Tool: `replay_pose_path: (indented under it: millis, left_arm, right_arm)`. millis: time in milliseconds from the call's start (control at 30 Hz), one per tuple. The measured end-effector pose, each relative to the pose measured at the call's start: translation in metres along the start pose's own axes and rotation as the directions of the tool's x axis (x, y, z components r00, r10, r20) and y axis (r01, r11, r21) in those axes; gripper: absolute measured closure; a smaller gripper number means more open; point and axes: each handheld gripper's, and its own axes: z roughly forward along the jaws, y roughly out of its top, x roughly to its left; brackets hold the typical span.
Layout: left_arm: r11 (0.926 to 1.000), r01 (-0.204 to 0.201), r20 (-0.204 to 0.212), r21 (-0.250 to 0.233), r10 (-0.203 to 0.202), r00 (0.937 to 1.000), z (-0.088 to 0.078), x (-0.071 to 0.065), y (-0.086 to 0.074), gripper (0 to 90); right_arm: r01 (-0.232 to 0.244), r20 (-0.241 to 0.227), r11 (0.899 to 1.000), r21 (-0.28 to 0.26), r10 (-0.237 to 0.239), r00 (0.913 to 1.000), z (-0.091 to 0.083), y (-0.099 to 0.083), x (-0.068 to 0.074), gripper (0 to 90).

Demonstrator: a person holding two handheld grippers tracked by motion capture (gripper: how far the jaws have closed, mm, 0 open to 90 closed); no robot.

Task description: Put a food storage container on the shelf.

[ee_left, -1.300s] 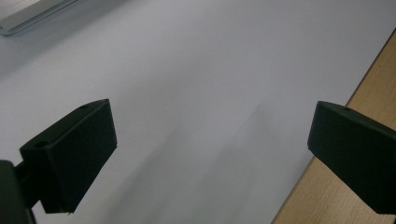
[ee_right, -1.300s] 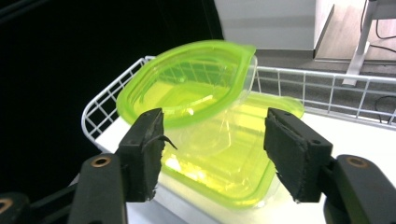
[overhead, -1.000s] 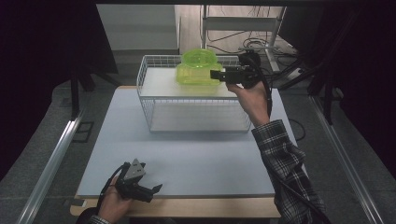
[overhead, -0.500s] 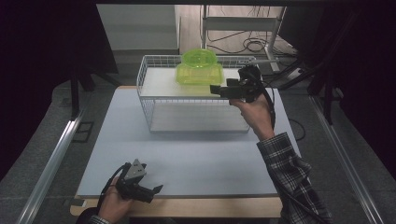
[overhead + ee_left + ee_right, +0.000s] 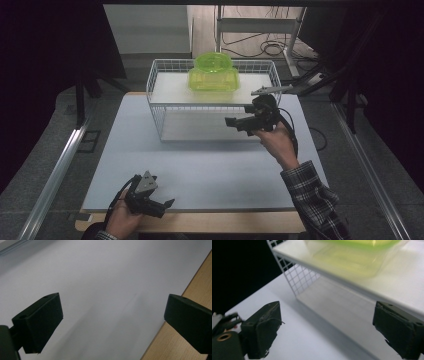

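The green plastic container [image 5: 213, 74] sits on the wire rack's [image 5: 165, 107] top shelf, likely light, stiff and slick, best taken by its rim, while the right hand-held gripper [image 5: 235, 121], jaws just opening and empty, hangs beside the rack.

Table [image 5: 200, 175]: pale grey-blue top, wooden front edge, centre of frame. Floor [image 5: 45, 150]: grey carpet at both sides. Metal rail [image 5: 55, 175]: lower left, diagonal. Cables [image 5: 265, 47]: coiled on floor, upper centre. Surroundings: dark at upper left and upper right.
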Motion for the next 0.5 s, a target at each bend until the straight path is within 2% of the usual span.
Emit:
replay_pose_path:
  millis: [167, 233, 500]
  left_arm:
    - [1.0000, -0.002, -0.003, -0.004, 0.002, 1.0000, 0.000, -0.001, 0.000, 1.7]
    - [1.0000, -0.004, -0.004, -0.003, 0.004, 1.0000, 0.001, -0.001, 0.000, 1.7]
    - [0.9999, -0.014, -0.010, 0.000, 0.014, 0.9999, 0.001, -0.001, 0.000, 1.7]
  right_arm:
    - [0.015, -0.021, 1.000, 0.024, -0.014, 0.9997, -0.001, -0.021, 0.002, 5.2]
    - [0.011, -0.022, 1.000, 0.025, -0.010, 0.9997, -0.002, -0.024, 0.002, 5.2]
    - [0.021, -0.009, 0.999, 0.029, -0.021, 0.9997, -0.005, -0.052, 0.001, 5.4]
